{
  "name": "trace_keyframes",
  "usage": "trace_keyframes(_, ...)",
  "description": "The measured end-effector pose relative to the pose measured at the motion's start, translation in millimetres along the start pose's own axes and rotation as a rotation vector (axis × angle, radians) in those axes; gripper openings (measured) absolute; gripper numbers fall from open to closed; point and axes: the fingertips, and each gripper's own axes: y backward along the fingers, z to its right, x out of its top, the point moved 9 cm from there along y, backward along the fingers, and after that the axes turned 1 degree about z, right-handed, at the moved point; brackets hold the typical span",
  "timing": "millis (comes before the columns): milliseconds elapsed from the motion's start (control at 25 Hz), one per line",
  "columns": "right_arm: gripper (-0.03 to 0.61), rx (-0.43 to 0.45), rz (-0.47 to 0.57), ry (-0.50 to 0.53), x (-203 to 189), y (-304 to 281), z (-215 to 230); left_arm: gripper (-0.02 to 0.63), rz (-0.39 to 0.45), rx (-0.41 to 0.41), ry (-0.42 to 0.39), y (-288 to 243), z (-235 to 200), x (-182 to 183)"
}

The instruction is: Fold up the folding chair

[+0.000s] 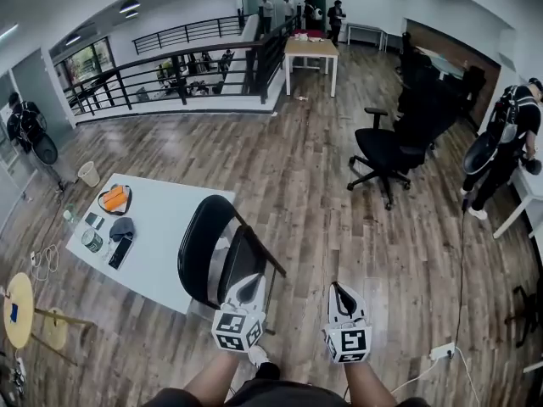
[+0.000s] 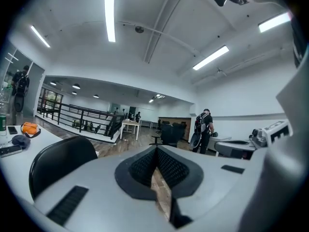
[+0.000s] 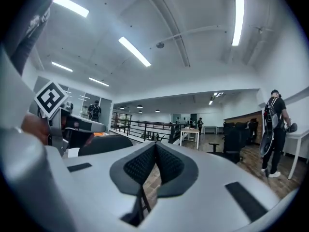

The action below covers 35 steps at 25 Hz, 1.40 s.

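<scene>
While the black chair (image 1: 206, 242) stands on the wood floor against the near right corner of the white table (image 1: 165, 219), both claws hang low in the head view, just near of it. Its rounded back faces left and its seat panel tilts up close behind the back; I cannot tell whether it is folded flat.

The left gripper (image 1: 249, 290) points at the near edge of the seat, just beside it; contact cannot be judged. In the left gripper view its 2 jaws are pressed together with nothing between them (image 2: 157, 154), only floor showing past them, and the chair's back (image 2: 58, 162) sits off to the left. The right gripper (image 1: 341, 293) is to the right of the chair, apart from it, jaws likewise pressed together and empty (image 3: 155, 152).

On the table lie an orange item in a dark case (image 1: 114, 199), a cap (image 1: 121, 226), a can (image 1: 92, 241) and a phone (image 1: 120, 252). Left of the table stands a round yellow stool (image 1: 17, 309). Farther off are a black office chair (image 1: 386, 151), a railing (image 1: 170, 68), a far table (image 1: 310, 49) and a person (image 1: 505, 142) at the right.
</scene>
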Motion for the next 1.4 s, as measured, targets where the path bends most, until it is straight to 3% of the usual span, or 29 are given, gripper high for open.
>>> trace_keyframes(280, 0.014, -0.017, 0.010, 0.027, 0.5, 92.2, 11.1, 0.005, 0.018, -0.027, -0.021, 46.2, 81.4, -17.3)
trace_keyframes(680, 0.014, -0.095, 0.013, -0.011, -5.3, 178.7, 7.5, 0.005, 0.018, 0.018, -0.031, 115.2, 143.8, -38.5)
trace_keyframes(920, 0.013, -0.107, 0.029, 0.008, 0.5, 204.5, -4.2, 0.005, 0.012, 0.015, -0.046, 136.3, 156.6, -48.1)
trace_keyframes(1400, 0.012, -0.135, 0.046, 0.003, 6.6, 208.8, -24.5, 0.005, 0.013, -0.007, -0.066, 142.8, 149.0, -31.6)
